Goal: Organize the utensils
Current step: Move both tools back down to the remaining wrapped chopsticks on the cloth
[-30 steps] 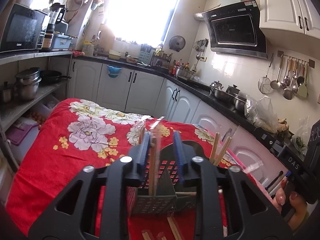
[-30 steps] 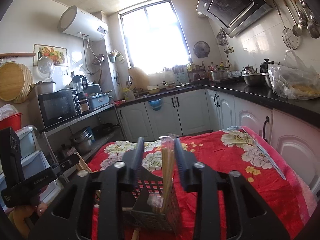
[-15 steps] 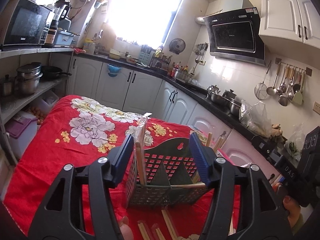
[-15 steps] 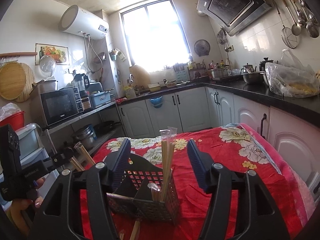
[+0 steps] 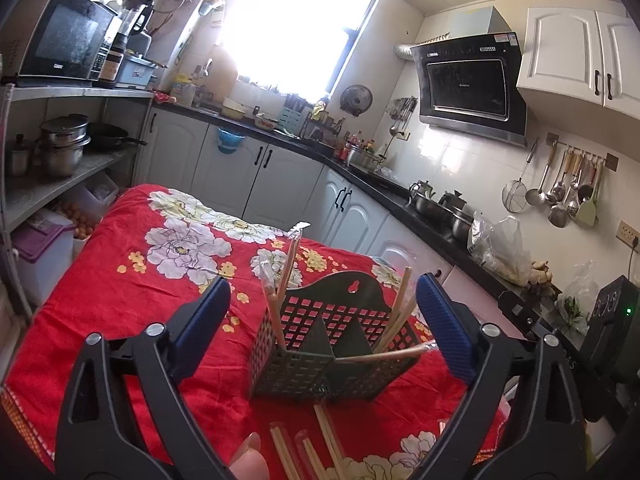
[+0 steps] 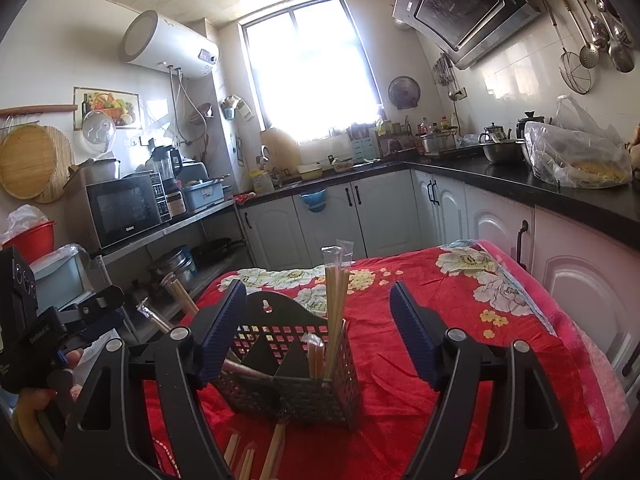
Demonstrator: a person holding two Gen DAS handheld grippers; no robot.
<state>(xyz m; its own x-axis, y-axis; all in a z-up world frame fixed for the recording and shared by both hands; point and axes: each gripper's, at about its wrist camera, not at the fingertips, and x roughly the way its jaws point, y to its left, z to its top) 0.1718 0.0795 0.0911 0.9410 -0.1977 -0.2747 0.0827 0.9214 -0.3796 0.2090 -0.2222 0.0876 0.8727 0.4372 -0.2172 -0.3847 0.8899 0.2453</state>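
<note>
chopsticks (image 5: 285,288) stand upright in the caddy (image 5: 332,344) on the red cloth (image 5: 132,292), kept up by its dividers. left gripper (image 5: 322,328) and right gripper (image 6: 318,334): jaws opening, clamping nothing. three loose pairs (image 5: 316,444) lie in front; caddy count unclear.

A dark grey perforated utensil caddy (image 5: 332,344) stands on a red tablecloth (image 5: 132,292) patterned with white and yellow flowers.

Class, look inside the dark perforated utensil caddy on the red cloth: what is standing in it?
In the caddy, wrapped chopstick pairs stand at one end, more chopsticks lean at the other. Its walls and dividers hide their lower ends and the floor.
</note>
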